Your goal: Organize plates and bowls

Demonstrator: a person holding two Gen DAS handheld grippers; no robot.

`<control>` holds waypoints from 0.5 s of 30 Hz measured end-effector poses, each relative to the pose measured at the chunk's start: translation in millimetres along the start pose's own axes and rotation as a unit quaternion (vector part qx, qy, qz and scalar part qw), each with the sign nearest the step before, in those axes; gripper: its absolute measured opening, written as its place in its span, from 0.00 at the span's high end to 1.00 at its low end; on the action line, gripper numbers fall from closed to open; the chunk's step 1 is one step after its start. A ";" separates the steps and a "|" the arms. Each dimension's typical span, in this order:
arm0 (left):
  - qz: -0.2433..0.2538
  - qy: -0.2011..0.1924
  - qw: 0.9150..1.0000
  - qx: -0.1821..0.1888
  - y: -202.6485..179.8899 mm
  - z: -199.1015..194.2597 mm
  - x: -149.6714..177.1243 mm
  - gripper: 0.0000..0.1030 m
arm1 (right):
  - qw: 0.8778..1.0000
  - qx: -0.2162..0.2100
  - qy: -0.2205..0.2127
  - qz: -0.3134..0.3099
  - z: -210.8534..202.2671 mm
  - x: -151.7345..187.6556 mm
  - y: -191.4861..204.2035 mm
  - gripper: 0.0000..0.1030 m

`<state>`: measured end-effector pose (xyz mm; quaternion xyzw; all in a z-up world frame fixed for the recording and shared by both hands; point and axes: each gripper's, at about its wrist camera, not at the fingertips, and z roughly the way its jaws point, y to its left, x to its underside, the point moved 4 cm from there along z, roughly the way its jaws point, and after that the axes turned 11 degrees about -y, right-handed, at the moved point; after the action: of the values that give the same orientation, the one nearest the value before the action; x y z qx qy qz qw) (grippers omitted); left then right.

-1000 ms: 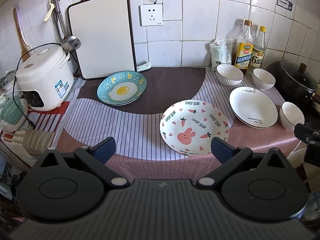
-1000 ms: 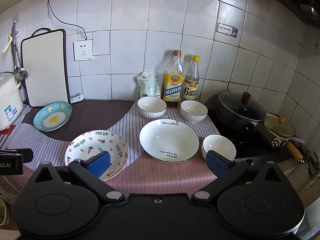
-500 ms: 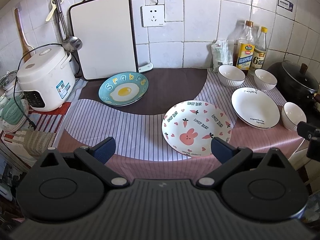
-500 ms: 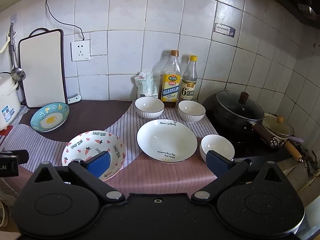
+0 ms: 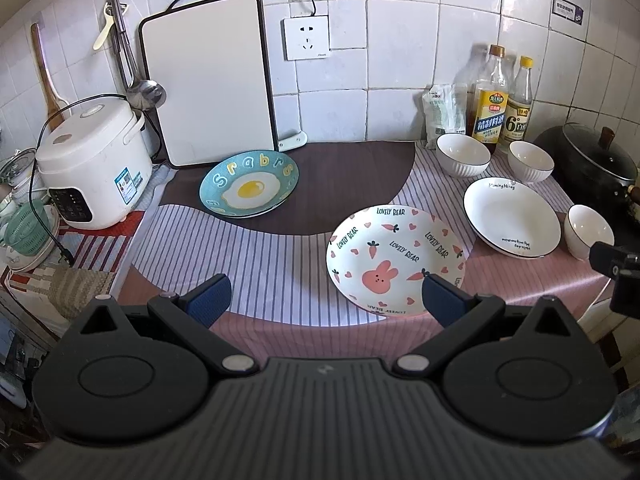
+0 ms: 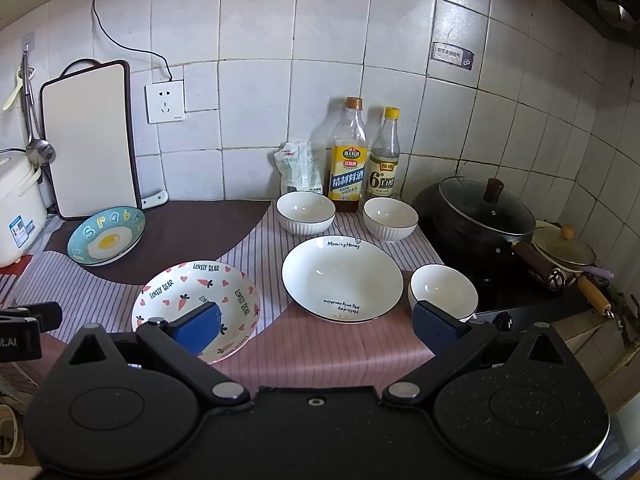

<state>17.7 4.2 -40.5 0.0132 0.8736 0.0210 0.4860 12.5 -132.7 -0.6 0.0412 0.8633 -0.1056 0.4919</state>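
Nearest the cameras, the left hand-held gripper [image 5: 324, 300] and the right hand-held gripper [image 6: 316, 326] both hang over the front edge of the surface [image 5: 280, 332] with their jaws spread wide and nothing between them, so by the look of it no dish has been picked up at this moment. Just beyond them lies the pink rabbit plate [image 5: 394, 260], flat on the striped cloth, and to its right, close but apart, the white deep plate [image 6: 342, 278] with a small bowl [image 6: 442, 290] just beside it at the surface's right edge. Farther back sit two more white ribbed bowls [image 6: 306, 212] [image 6: 390, 216], side by side but separate, in front of the bottles [image 6: 348, 160] at the wall. Off to the far left, the blue egg plate [image 5: 250, 188] rests by the foot of the cutting board [image 5: 212, 80]; it seems to have another plate under it, though that is hard to confirm. Judging from this spread, the sorting is barely begun: the three bowls remain unstacked and the plates remain scattered, so nearly all gathering is left.
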 end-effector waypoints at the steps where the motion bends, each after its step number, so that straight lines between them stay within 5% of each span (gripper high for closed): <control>1: 0.000 0.000 1.000 0.000 -0.2 0.1 0.0 0.00 | 1.000 0.001 0.001 0.000 0.6 0.7 -0.1 0.00; 15: -0.005 0.008 1.000 0.005 2.6 2.9 3.2 0.00 | 1.000 -0.002 0.006 -0.003 3.3 4.1 4.0 0.00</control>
<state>18.5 7.0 -44.7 0.0113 0.8778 0.0143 0.4787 13.9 -129.6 -6.3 0.0382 0.8666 -0.1051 0.4863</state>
